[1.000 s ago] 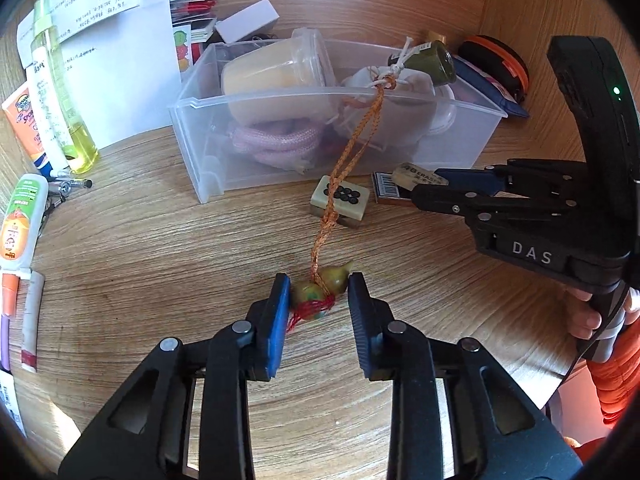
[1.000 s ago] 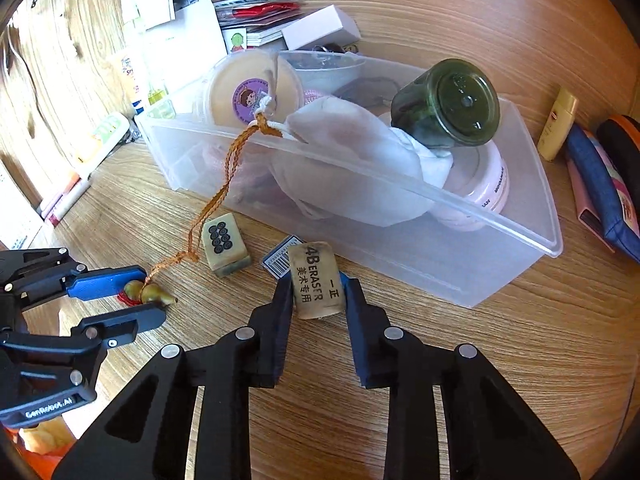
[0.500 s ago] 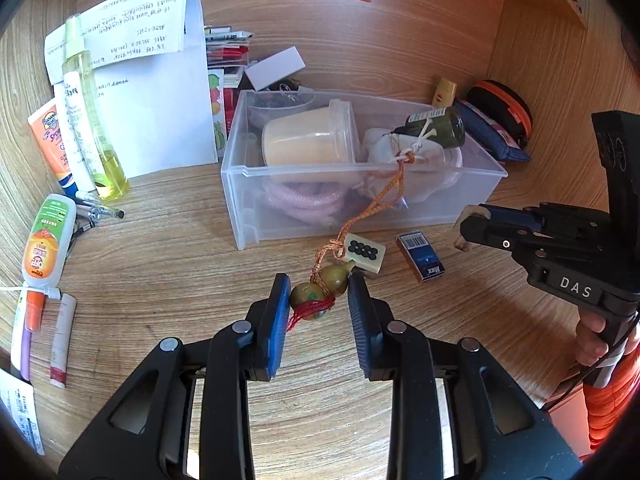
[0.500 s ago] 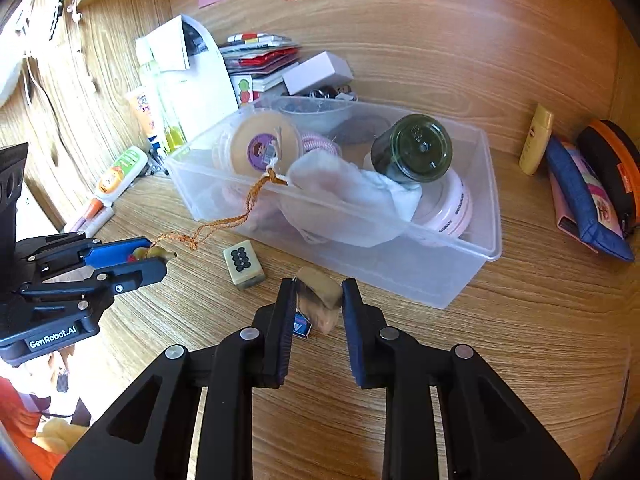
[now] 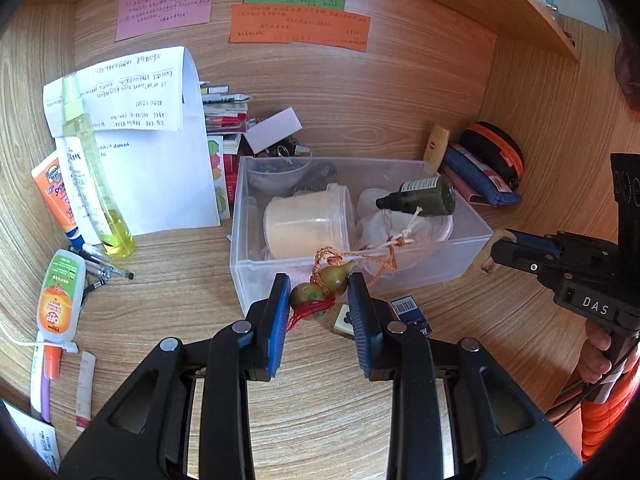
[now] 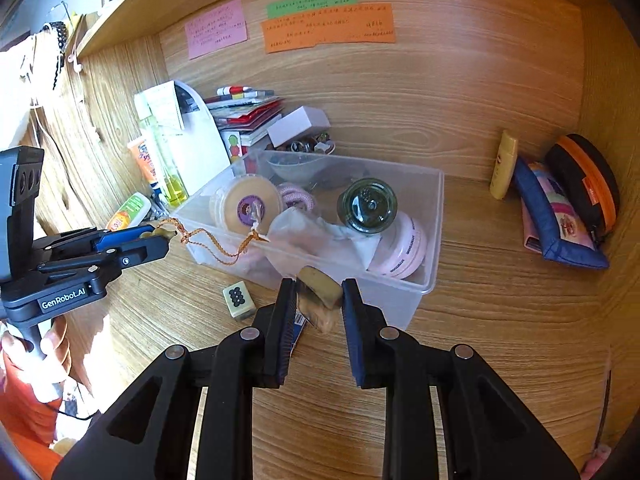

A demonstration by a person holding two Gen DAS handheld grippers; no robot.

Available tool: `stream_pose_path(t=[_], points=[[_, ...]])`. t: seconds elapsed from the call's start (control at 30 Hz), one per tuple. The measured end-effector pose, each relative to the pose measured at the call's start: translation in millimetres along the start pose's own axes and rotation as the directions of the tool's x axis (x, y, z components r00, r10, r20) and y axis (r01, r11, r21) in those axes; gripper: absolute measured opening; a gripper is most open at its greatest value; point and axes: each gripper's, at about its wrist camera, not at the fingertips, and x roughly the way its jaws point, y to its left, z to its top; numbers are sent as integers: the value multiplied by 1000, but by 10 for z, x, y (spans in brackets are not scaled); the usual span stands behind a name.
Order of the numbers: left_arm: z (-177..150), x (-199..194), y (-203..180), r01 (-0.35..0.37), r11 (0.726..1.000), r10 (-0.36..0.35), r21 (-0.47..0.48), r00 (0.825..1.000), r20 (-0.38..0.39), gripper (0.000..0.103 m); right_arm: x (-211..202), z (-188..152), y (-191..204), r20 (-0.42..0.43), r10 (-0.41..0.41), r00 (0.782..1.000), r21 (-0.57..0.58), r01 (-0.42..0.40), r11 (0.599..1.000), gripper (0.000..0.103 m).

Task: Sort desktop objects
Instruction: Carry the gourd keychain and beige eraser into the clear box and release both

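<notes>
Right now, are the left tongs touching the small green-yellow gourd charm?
Touching. Left wrist view: both blue pads of the left tongs press the small green-yellow gourd charm, lifted off the wooden desk.

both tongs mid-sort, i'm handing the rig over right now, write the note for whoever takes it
Left tongs: shut on the gourd charm, held off the desk in front of the clear bin. Its orange cord runs over the bin's rim to the white pouch inside.
Right tongs: shut on the eraser, raised near the bin's front wall.
Already in the bin: yellow tub, green bottle, pink jar, pouch.
Left: drop charm and eraser in, then collect the mahjong tile and the blue barcode card from the desk.
</notes>
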Motion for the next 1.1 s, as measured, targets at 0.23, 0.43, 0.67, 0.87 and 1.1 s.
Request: stream_pose_path(t=[0.23,0.43,0.67,0.87,1.1], points=[[137,109,140,-25,1000,25,-8,1000,13,29,-89,134,-138,44,-22,999,27,21,999,21],[213,288,249,-35,999,35,-24,999,-9,29,0,202,-231,37,-23,999,41,22,999,21],[265,444,270,-39,999,39,-17,999,-26,29,147,226,-303,13,-20,1000,47,19,999,21],[280,571,292,-46,999,45,-15,998,-42,29,243,251,-342,3,-25,1000,48,24,999,21],[293,606,360,-43,999,41,-31,998,-47,29,381,256,-344,-21,-10,1000,49,11,999,20]])
